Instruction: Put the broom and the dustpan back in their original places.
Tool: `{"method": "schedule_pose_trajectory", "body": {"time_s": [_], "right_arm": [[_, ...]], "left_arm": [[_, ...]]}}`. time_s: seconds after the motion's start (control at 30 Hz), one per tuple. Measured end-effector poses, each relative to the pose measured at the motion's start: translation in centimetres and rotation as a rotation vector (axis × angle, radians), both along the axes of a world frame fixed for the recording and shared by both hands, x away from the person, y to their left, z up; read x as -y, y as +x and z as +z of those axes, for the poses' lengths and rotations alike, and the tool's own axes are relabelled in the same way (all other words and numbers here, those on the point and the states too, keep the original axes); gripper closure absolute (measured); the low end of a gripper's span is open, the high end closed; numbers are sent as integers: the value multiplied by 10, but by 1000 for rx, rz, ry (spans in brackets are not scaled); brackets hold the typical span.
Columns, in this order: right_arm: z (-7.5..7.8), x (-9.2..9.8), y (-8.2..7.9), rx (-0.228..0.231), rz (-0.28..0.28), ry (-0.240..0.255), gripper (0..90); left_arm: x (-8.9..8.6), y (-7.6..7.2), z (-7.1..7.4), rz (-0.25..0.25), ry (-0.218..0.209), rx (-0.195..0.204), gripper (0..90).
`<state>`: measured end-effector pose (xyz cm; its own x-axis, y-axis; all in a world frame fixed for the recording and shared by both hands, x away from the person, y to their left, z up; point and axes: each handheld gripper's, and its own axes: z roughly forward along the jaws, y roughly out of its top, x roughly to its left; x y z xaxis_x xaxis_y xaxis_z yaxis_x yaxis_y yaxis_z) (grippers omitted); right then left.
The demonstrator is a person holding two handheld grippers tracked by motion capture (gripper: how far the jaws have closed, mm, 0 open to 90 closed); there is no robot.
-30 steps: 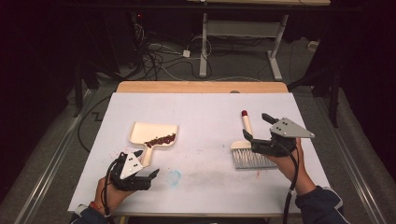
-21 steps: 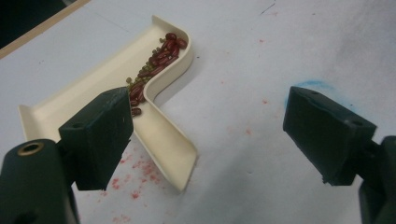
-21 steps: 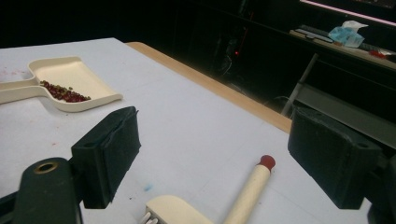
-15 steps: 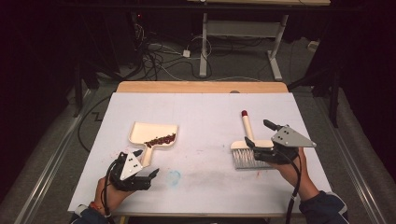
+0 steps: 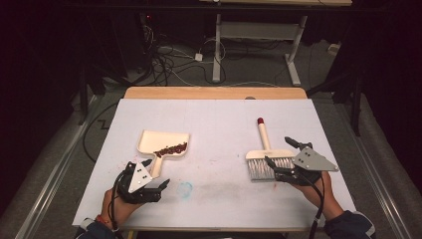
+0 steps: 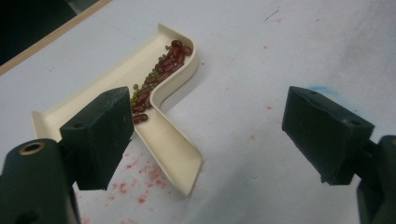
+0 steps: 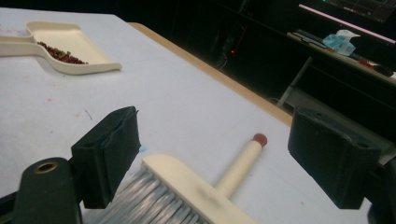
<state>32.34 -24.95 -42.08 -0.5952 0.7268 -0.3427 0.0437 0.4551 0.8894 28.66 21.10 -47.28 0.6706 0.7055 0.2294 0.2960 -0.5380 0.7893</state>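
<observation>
A: Cream plastic, that's the first thing I notice: a cream plastic dustpan with a short handle (image 5: 164,145) lying flat on the white-covered tabletop (image 5: 219,119), left of centre.

B: And it isn't empty. A heap of dark red and small green beans (image 6: 156,77) sits along its back wall, some trailing down into the handle channel.

A: Where's the left claw (image 5: 149,174)?

B: Low at the near left, held in a hand (image 5: 115,206), just behind the dustpan's handle end. Seen along the left gripper view, its two black jaws stand wide apart with nothing between them; the handle tip lies on the tabletop just ahead of the left-hand jaw.

A: Any marks on the cover?

B: Reddish speckles (image 6: 135,184) beside the handle, and a faint blue smudge (image 5: 185,188) near the front middle.

A: And the right side?

B: A cream hand brush with pale grey bristles and a red-tipped handle (image 5: 266,152) lies flat there, handle pointing away from the person, well apart from the dustpan. The right claw (image 5: 284,157) hovers at the bristle end, jaws spread wide on either side of the brush head, gripping nothing. I can't tell whether a jaw touches the bristles.

A: Beyond the tabletop?

B: Dark floor, tangled cables (image 5: 164,59), and a white table frame (image 5: 254,35).
</observation>
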Motion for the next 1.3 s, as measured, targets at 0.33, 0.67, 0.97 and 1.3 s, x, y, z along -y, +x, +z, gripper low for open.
{"method": "schedule_pose_trajectory", "body": {"time_s": [0.33,0.67,0.97,1.3], "right_arm": [[-15,12,-13,6,6,-25,170],[-28,24,-22,-34,15,-22,167],[-46,38,-37,-33,3,-42,182],[-53,43,-40,-105,14,-36,173]], "left_arm": [[1,0,-1,-3,5,-6,163],[2,0,-1,-6,6,-11,163],[1,1,-3,-5,0,-23,162],[4,5,-4,-16,-4,-28,162]]}}
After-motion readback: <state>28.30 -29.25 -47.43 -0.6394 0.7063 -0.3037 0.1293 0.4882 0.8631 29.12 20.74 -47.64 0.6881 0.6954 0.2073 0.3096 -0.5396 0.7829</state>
